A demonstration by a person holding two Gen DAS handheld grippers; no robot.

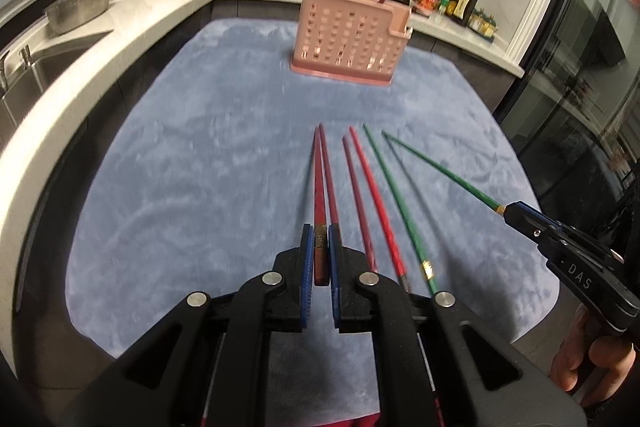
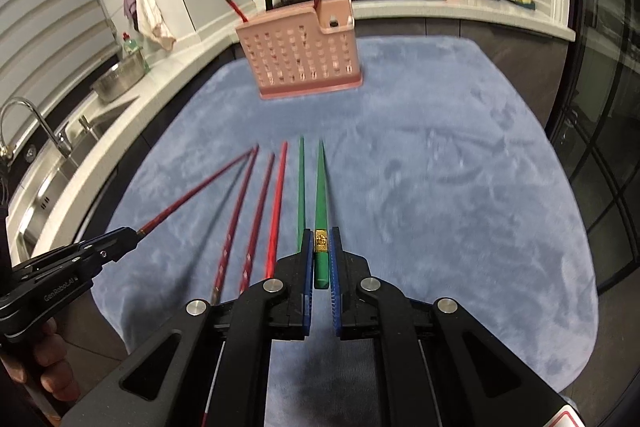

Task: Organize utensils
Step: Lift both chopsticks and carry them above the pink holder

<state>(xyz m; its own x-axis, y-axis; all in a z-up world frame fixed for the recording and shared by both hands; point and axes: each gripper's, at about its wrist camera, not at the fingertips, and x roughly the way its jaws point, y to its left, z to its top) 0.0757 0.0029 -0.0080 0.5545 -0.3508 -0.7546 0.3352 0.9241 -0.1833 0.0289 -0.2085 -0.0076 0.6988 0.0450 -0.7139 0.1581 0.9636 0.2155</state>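
Both grippers, left gripper (image 1: 320, 247) and right gripper (image 2: 321, 251), were black, with blue ribbed fingers (image 1: 307, 259) and silver pivot screws behind them.

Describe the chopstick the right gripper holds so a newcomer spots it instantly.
On the blue plush cloth, before the pink perforated plastic utensil holder, lies a fan of chopsticks. It is the green chopstick clamped in the right gripper, lifted; its green twin lies alongside.

holder (image 1: 348, 39) far end of cloth (image 1: 200, 167) | loose chopsticks (image 1: 376, 203) near end, side by side
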